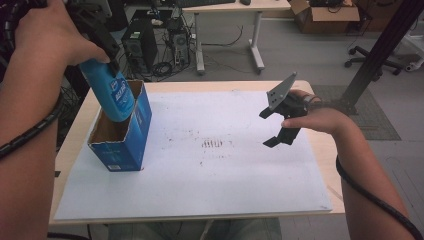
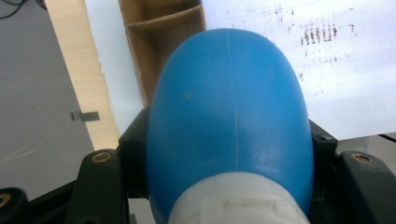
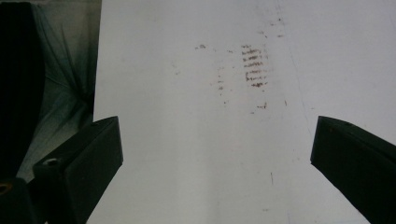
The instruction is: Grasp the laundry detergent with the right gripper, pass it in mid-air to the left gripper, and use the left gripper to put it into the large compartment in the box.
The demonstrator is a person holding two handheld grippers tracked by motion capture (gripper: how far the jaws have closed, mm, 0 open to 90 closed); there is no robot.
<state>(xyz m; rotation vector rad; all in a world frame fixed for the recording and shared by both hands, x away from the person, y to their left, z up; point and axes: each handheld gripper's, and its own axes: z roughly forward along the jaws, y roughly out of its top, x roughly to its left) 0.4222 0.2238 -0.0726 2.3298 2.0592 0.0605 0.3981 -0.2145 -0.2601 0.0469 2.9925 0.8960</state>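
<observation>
High view: the left gripper (image 1: 107, 52) grasps a blue bottle (image 1: 112, 92) by its upper end, jaws clenched on either side of it. The bottle hangs slightly tilted, with its lower end dipping into the open top of a blue carton (image 1: 125, 137). The hand covers most of the gripper body, and the bottle's top is hidden behind hand and jaws.

Left gripper view: the bottle (image 2: 229, 121) bulges out between the two jaws and blocks most of what lies ahead. A white collar (image 2: 238, 200) is cut off at the lower edge. Beyond the jaws, part of the carton's brown interior (image 2: 159, 42) appears, its depth hard to judge.

Right gripper view: the right gripper (image 3: 215, 154) stands released, jaws spread wide with nothing between them. Ahead of the jaws lies the white board (image 3: 187, 140), marked with faint brown smudges (image 3: 254, 65). A dark shape at the left edge cannot be identified.
</observation>
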